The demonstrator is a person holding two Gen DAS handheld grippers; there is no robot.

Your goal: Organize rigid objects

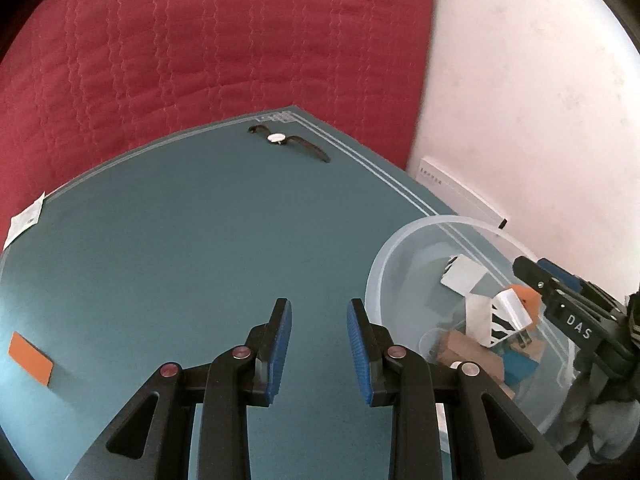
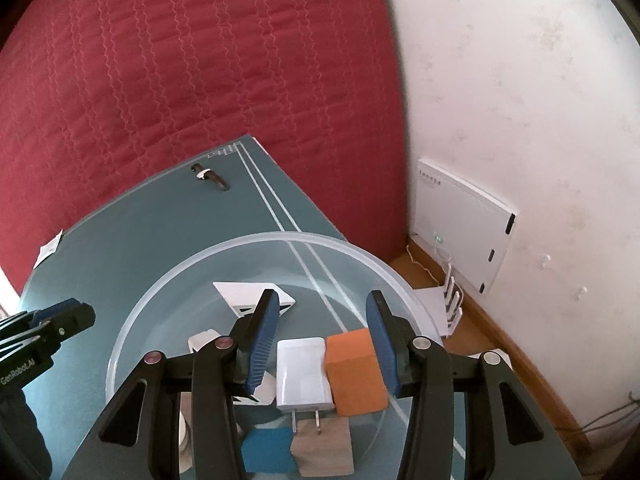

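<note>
1. The orange rectangular block point(image 2: 354, 372) lies in the clear round plastic bowl point(image 2: 200, 256). In the right wrist view its long axis runs from near to far, leaning slightly left at the far end.
2. Just beside it on the left lies a white plug-in charger point(image 2: 304, 376), parallel to the block, its two metal prongs pointing back towards the camera.
3. Under and around them in the bowl are a blue block point(image 2: 266, 454), a wooden block point(image 2: 324, 448) and a white card with black stripes point(image 2: 248, 294).
4. The right gripper point(image 2: 320, 300) hangs over the bowl, pointing steeply down. Its jaws are spread and pinch nothing; the block and the charger sit below the gap, and the block is close against the right-hand finger.
5. The left gripper point(image 1: 318, 308) is to the left of the bowl over the bare teal mat point(image 1: 180, 240), also angled down. Its blue pads stand a little apart with nothing between them.
6. A dark-strapped wristwatch with a white face point(image 1: 280, 138) lies flat near the mat's far corner, its strap running left to right in the left wrist view.
7. A flat orange rectangle point(image 1: 30, 358) lies at the mat's left edge, well apart from the bowl.
8. A red quilted cloth point(image 1: 200, 40) lies beyond the mat, and a white wall point(image 2: 520, 80) carries a white box point(image 2: 460, 224).
</note>
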